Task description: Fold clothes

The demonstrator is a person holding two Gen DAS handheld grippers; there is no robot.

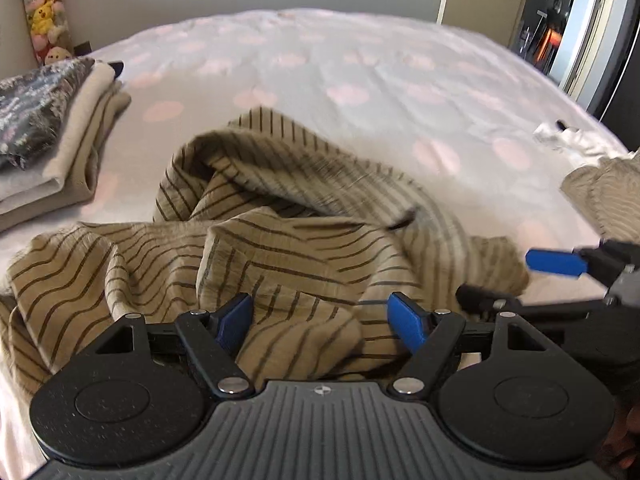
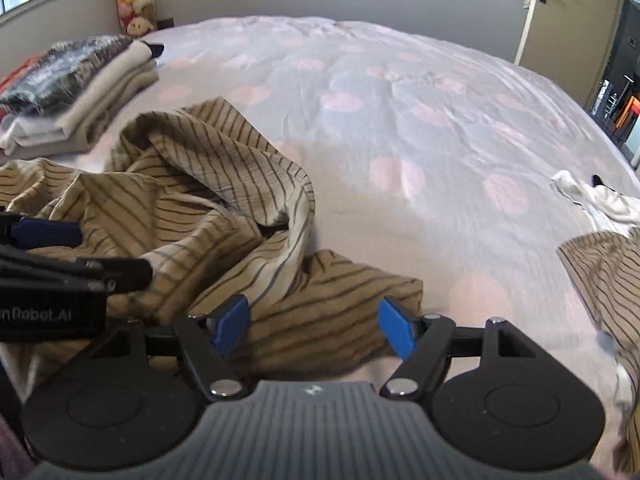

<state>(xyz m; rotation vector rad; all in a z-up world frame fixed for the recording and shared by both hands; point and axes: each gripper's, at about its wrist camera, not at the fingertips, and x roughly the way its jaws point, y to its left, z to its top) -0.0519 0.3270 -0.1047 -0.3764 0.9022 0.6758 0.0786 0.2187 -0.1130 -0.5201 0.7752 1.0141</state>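
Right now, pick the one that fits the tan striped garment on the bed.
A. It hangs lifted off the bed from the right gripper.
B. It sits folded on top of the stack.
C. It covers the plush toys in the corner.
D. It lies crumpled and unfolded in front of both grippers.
D: the tan striped garment lies bunched in loose ridges on the bed, and the left gripper and right gripper both stand open, pinching nothing.

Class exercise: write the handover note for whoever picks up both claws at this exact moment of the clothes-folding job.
Left claw: open, over the crumpled striped garment, holding nothing.
Right claw: open, above the same garment's near edge, holding nothing.
Done: a folded stack lies far left on the bed.
Left: spread and fold the striped garment; a second striped piece and a white item wait on the right.
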